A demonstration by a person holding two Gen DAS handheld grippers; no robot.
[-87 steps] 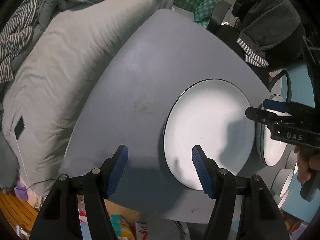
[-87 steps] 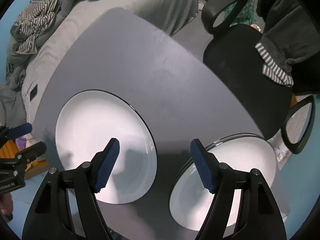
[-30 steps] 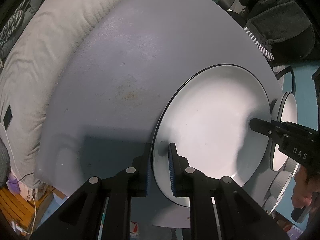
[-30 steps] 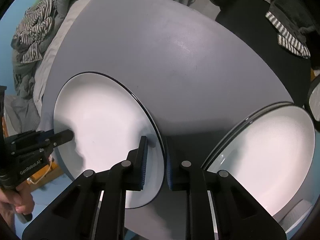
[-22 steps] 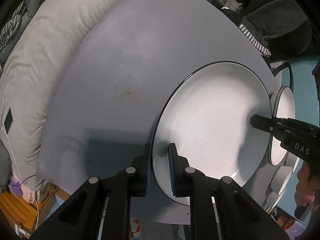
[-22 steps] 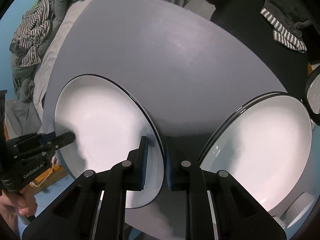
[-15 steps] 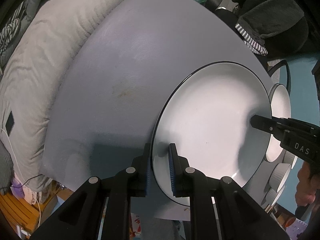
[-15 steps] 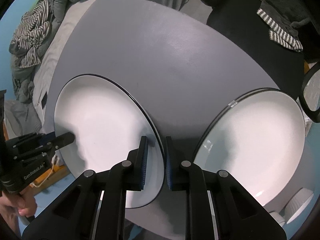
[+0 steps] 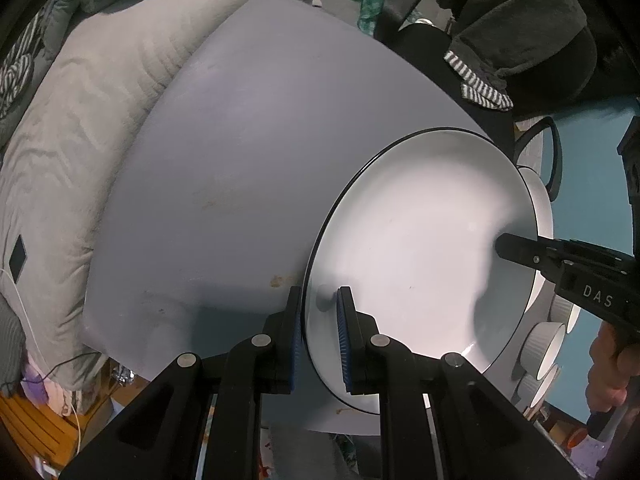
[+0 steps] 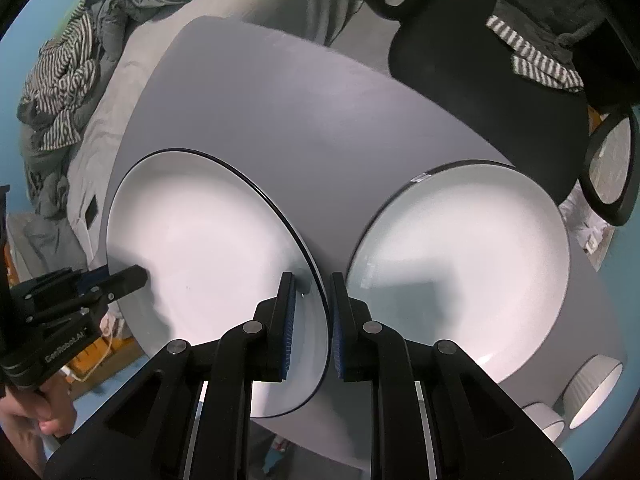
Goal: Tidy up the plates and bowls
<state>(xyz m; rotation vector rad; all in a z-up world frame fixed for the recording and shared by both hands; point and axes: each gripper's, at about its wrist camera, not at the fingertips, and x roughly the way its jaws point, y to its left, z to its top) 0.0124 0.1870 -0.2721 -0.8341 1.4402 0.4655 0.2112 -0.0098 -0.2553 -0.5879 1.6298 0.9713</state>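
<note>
A large white plate with a dark rim (image 9: 420, 248) is held above the grey table (image 9: 248, 168) by both grippers. My left gripper (image 9: 319, 336) is shut on its near-left rim. My right gripper (image 10: 312, 320) is shut on the opposite rim, and the plate (image 10: 200, 252) fills the left of the right wrist view. A stack of like plates (image 10: 468, 264) lies on the table to the right. Several white ribbed bowls (image 10: 592, 384) stand at the table's right edge and also show in the left wrist view (image 9: 544, 348).
A bed with grey bedding (image 9: 72, 128) borders the table's left side. A black office chair with dark clothes (image 10: 492, 80) stands behind the table. The floor (image 9: 588, 152) is blue.
Both grippers closed on opposite rims of the plate and lifted it off the table. The plate has risen and shifted a little towards the stack on the right.
</note>
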